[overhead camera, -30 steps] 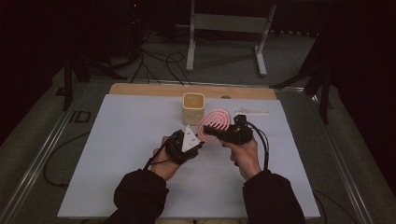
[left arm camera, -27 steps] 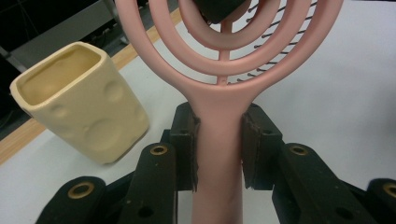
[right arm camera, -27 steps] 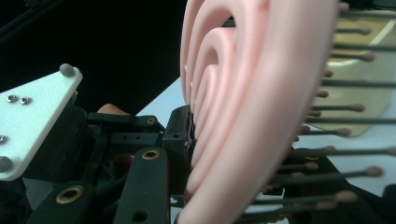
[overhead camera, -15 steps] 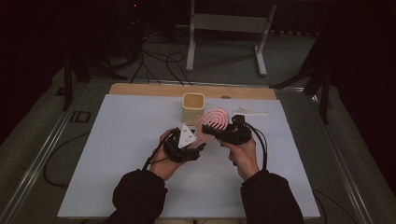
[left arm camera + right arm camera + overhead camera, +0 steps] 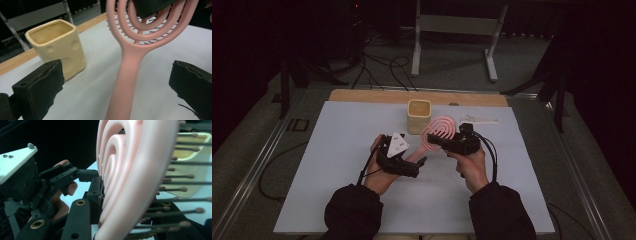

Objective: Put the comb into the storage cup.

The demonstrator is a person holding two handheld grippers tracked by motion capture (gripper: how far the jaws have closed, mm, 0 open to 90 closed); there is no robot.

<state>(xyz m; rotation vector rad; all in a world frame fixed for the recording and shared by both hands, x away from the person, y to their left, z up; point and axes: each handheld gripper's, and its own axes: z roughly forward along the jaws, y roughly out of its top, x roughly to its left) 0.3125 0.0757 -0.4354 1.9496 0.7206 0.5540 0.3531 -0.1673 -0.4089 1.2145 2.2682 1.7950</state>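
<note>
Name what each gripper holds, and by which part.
Right gripper clamps the pink hairbrush by its looped head. Left gripper has just opened; the handle lies untouched between its jaws.

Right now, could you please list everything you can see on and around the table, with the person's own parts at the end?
Hairbrush: one, pink, open looped head, above the sheet's middle, head clamped in the right gripper.
Cup: one, pale yellow, squarish, upright near the sheet's far edge, just left of the brush.
Small white item: one, far edge right of the brush; too small to identify.
Sheet: one, white, covering the table.
Table: one, wooden edge showing at the far side.
Metal stand: one, grey, on the floor beyond the table.
Left gripper: one, black, jaws just opened wide, handle between them untouched.
Right gripper: one, black, shut on the brush head.
</note>
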